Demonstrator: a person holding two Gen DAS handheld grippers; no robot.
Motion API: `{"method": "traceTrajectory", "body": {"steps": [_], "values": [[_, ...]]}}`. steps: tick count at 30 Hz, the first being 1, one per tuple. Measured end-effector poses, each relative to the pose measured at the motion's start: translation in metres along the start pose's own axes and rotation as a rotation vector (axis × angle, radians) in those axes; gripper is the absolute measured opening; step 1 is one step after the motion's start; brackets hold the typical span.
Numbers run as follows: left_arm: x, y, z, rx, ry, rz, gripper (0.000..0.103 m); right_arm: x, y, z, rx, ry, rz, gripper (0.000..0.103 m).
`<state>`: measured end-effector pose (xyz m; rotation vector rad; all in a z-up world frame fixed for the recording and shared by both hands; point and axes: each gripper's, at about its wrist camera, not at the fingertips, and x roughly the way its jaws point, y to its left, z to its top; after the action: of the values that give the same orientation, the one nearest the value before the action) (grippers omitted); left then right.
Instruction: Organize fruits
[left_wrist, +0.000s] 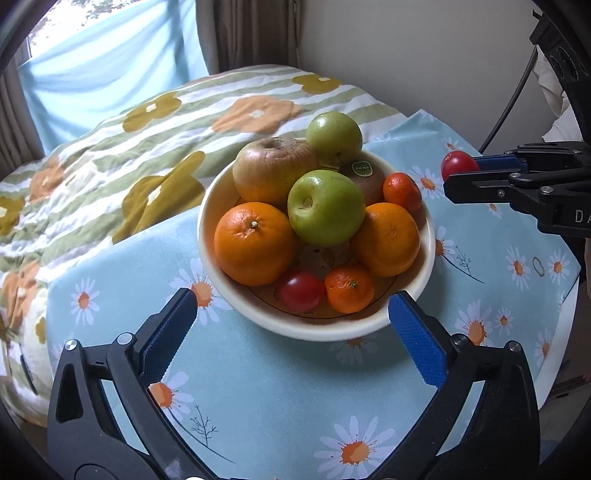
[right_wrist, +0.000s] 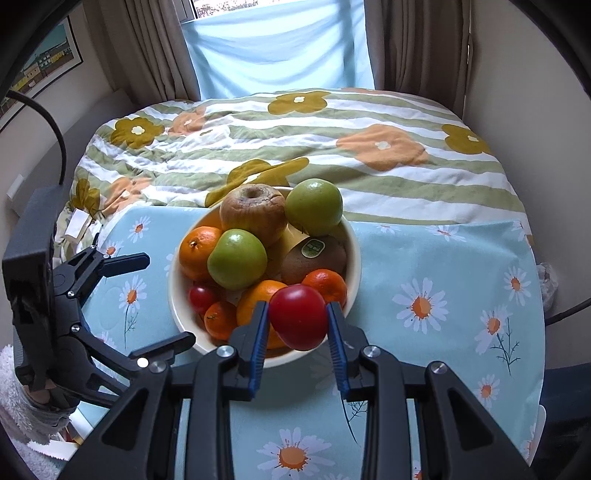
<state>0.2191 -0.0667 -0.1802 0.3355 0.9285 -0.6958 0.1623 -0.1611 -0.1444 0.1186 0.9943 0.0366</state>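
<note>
A cream bowl (left_wrist: 428, 236) (right_wrist: 356, 258) stands on a daisy tablecloth, piled with two green apples (left_wrist: 325, 206), a brownish apple (left_wrist: 271, 166), oranges (left_wrist: 255, 243), small mandarins (left_wrist: 349, 288), a kiwi (right_wrist: 314, 258) and a small red tomato (left_wrist: 301, 291). My right gripper (right_wrist: 297, 321) is shut on a red tomato (right_wrist: 298, 317) (left_wrist: 458, 164), held just above the bowl's near right rim. My left gripper (left_wrist: 291, 314) is open and empty, its blue pads (left_wrist: 168, 332) on either side of the bowl's near edge; in the right wrist view it (right_wrist: 166, 299) sits left of the bowl.
The light-blue daisy tablecloth (left_wrist: 258, 398) covers a small table. Behind it lies a bed with a striped floral duvet (right_wrist: 332, 147). A window with a blue curtain (right_wrist: 277, 48) and brown drapes is at the back. Cables hang at the sides.
</note>
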Motion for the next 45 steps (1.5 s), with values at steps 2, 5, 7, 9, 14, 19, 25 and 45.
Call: {"method": "traceTrajectory", "body": {"steps": [2, 5, 7, 9, 14, 19, 25, 45], "values": [[-0.004, 0.003, -0.001, -0.006, -0.003, 0.006, 0.103, -0.001, 0.0, 0.0, -0.002, -0.001, -0.001, 0.029], [-0.014, 0.01, -0.005, -0.033, -0.008, 0.001, 0.103, -0.003, 0.001, 0.002, -0.009, -0.002, 0.001, 0.029], [-0.021, 0.013, -0.006, -0.044, -0.014, 0.011, 0.103, -0.004, 0.004, 0.003, -0.018, -0.004, 0.001, 0.029], [-0.028, 0.017, -0.008, -0.054, -0.021, 0.022, 0.103, -0.005, 0.006, 0.006, -0.025, -0.005, 0.006, 0.029], [-0.044, 0.026, -0.012, -0.072, -0.036, 0.055, 0.103, 0.0, 0.01, 0.016, -0.045, -0.009, 0.024, 0.029], [-0.052, 0.035, -0.012, -0.085, -0.037, 0.09, 0.103, 0.013, 0.011, 0.031, -0.058, -0.014, 0.044, 0.029], [-0.052, 0.046, -0.014, -0.109, -0.028, 0.109, 0.103, 0.035, 0.007, 0.047, -0.045, -0.007, 0.062, 0.029], [-0.04, 0.056, -0.021, -0.15, 0.001, 0.127, 0.103, 0.054, 0.001, 0.054, 0.002, -0.081, 0.093, 0.103]]}}
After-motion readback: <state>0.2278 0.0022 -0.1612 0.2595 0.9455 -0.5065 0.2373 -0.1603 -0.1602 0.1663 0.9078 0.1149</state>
